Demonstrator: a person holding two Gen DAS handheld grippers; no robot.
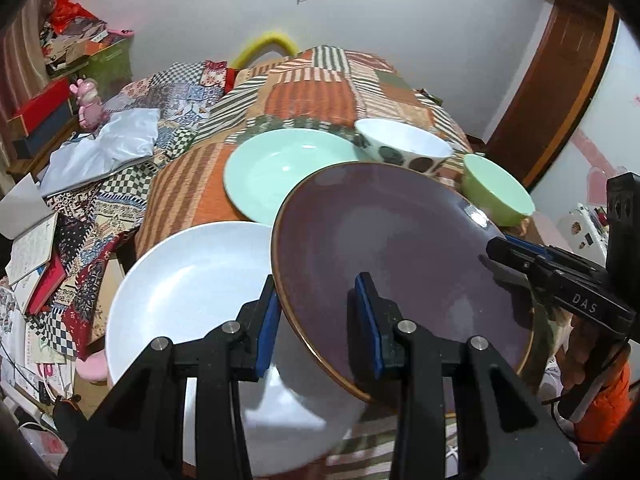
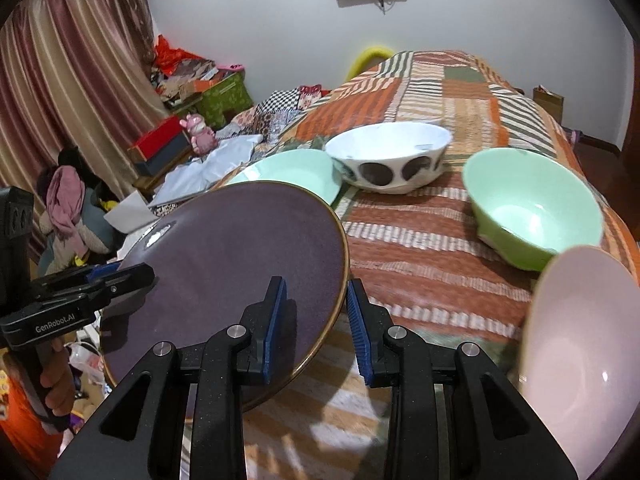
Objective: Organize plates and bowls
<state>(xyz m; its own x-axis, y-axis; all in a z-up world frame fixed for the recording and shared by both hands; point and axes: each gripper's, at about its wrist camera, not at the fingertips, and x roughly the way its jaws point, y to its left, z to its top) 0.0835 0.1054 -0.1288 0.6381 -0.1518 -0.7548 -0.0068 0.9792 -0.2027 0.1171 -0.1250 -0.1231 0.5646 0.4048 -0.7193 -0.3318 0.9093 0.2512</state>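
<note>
1. Round purple glazed plate (image 1: pixel 400 248) with gold rim: tilted, lifted above patchwork-covered table (image 2: pixel 432 240), overlapping white plate (image 1: pixel 188 280).
2. Left gripper (image 1: pixel 320 320): pinching near rim.
3. Right gripper (image 2: pixel 316 332): clamped on opposite rim.

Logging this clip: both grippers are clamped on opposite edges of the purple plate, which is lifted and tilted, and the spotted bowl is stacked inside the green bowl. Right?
Not quite. The spotted bowl is not inside the green bowl; the right wrist view shows them apart on the patchwork cloth. The left gripper and right gripper do clamp the tilted purple plate.
</note>
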